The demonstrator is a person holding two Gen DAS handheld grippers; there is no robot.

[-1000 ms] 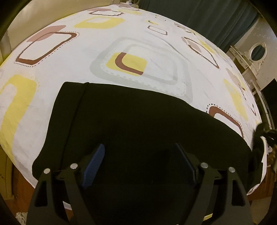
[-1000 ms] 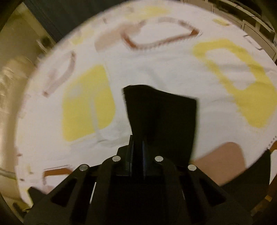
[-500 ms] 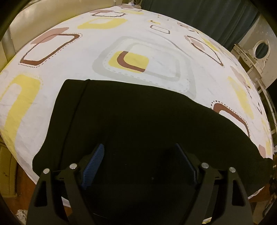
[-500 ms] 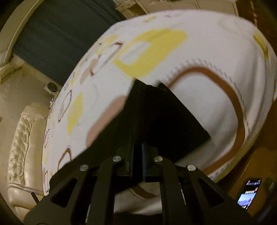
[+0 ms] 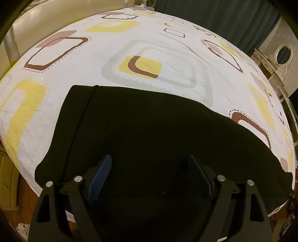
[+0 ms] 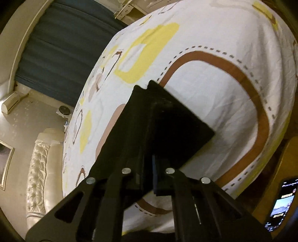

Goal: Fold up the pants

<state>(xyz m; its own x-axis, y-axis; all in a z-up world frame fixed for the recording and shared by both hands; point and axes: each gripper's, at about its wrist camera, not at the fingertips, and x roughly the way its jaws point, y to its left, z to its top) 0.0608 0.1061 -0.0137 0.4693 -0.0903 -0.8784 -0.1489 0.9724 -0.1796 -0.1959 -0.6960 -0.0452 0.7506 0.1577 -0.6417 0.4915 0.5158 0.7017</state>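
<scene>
Our right gripper (image 6: 149,163), clamped on the pants (image 6: 167,121) hem, has swung it toward the bed (image 6: 214,89) edge; our left gripper (image 5: 149,178) hovers wide, empty: leg stretched for folding.

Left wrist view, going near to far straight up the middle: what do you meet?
left gripper, open → black pants → patterned bedsheet → dark curtain

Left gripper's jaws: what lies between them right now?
In the left wrist view, only the black pants lie between the open jaws of the left gripper; the pads are not pressing on them.
</scene>
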